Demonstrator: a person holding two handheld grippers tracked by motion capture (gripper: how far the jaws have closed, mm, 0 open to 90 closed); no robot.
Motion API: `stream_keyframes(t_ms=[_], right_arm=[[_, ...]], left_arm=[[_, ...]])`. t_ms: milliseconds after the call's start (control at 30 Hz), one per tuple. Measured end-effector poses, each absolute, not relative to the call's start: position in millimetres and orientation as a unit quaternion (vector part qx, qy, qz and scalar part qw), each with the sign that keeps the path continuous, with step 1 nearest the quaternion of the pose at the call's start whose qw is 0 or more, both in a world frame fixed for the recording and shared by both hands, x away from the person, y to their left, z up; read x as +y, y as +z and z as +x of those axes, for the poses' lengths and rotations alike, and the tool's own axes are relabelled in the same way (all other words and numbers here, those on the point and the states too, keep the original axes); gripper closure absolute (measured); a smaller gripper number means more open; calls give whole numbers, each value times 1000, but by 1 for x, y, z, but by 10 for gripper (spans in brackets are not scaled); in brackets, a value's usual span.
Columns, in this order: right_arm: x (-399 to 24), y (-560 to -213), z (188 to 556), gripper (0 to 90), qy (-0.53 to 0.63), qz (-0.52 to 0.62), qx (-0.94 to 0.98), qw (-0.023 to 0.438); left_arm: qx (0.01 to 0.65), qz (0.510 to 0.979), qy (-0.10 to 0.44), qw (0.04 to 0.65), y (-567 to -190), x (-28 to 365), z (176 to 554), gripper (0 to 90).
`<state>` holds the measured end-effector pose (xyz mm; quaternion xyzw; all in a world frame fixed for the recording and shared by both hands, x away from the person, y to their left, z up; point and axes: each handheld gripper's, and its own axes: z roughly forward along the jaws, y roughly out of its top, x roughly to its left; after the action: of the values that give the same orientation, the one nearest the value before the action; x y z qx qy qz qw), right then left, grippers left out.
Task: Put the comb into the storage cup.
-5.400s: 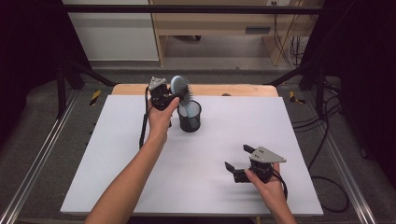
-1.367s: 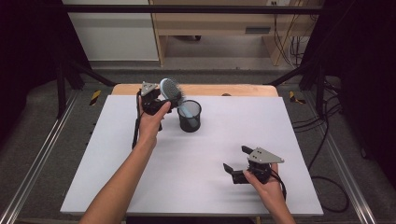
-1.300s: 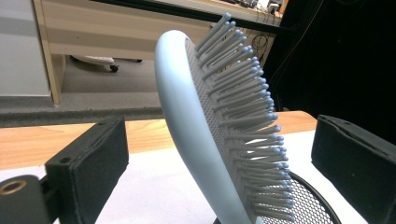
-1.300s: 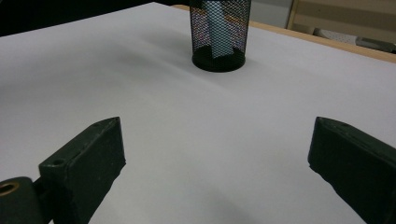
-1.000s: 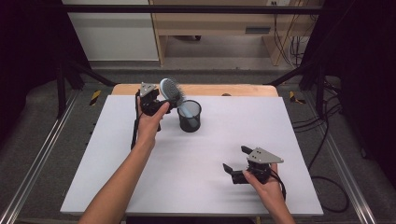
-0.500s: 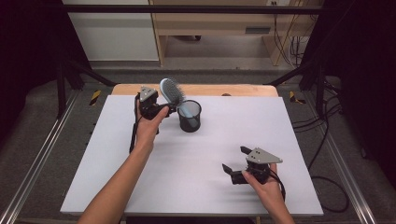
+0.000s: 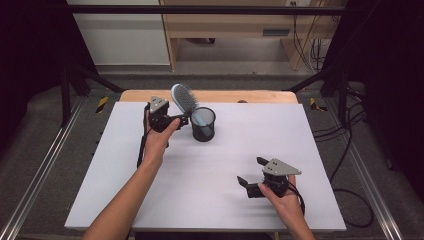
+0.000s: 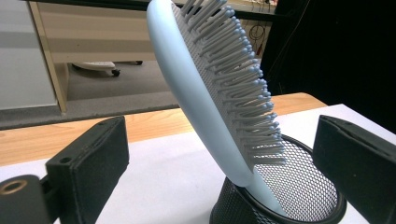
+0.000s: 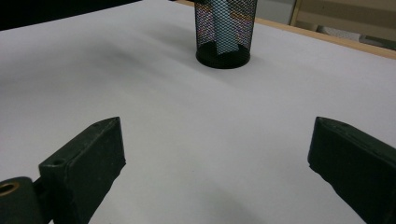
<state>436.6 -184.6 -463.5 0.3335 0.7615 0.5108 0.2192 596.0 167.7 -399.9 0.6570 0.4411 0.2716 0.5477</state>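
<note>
Now the left gripper (image 7: 176, 120) has let go of the brush (image 7: 184, 99): its jaws stand wide on either side of the head, no longer pinching it as they were a second ago. The brush leans handle-down in the mesh cup (image 7: 203, 124), head tilted out over the rim toward the left gripper (bristles facing right in the left gripper view). That suggests the placing is done. The right gripper (image 7: 253, 175) rests wide open on the mat (image 7: 320, 165), well apart from the cup.
</note>
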Motion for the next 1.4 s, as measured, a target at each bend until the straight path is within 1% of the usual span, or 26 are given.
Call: stream_keyframes(t_ms=[367, 800, 933, 1400], right_arm=[[-184, -463, 436, 39, 511, 333, 761, 218], [-184, -463, 435, 39, 511, 333, 761, 219], [-183, -462, 435, 39, 513, 332, 761, 220], [-184, -462, 434, 38, 514, 332, 759, 222]], left_arm=[[432, 663, 277, 546, -400, 171, 588, 40], [402, 676, 293, 544, -389, 173, 571, 37], [397, 674, 299, 546, -384, 178, 565, 35], [386, 672, 294, 559, -369, 197, 545, 32]])
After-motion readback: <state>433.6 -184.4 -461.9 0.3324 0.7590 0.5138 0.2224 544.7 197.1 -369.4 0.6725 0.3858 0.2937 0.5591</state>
